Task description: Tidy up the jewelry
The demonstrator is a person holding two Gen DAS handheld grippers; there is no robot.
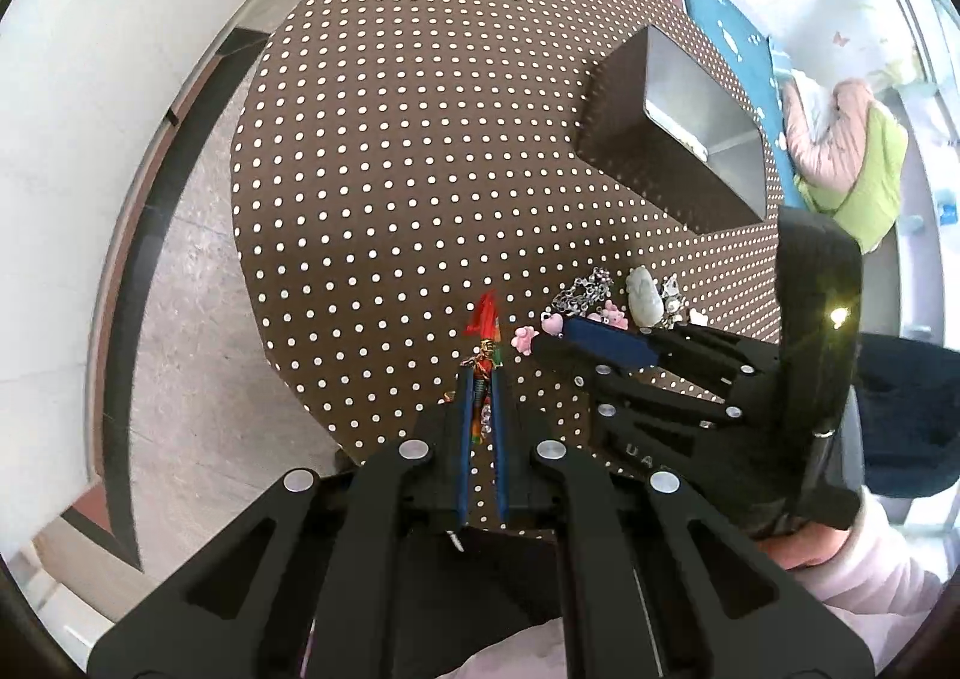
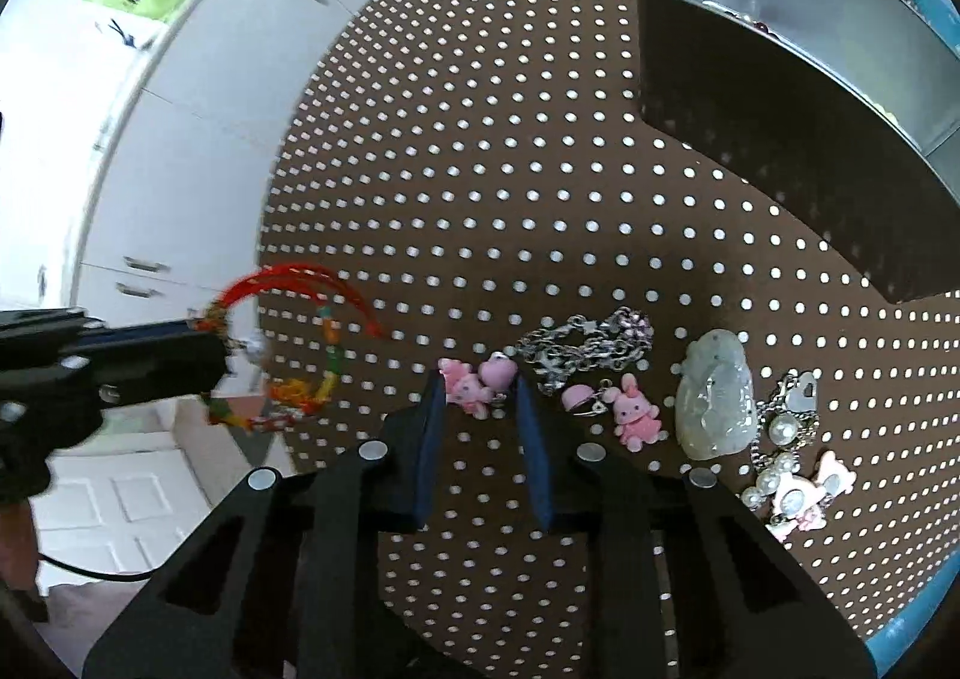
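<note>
Right wrist view: my right gripper [image 2: 480, 388] stands apart around the pink charms [image 2: 477, 382] on the dotted cloth [image 2: 480, 169], near the dark box [image 2: 750, 97]. At left, my left gripper [image 2: 225, 355] is clamped on the beaded bracelet [image 2: 288, 391].

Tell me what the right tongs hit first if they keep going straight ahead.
Most likely the pink bunny charm lying between the right tongs' tips, then the dotted tablecloth under it; depth is uncertain.

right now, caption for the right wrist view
Right gripper with jaws around a pink charm on the dotted cloth; left gripper holds a beaded bracelet.
</note>
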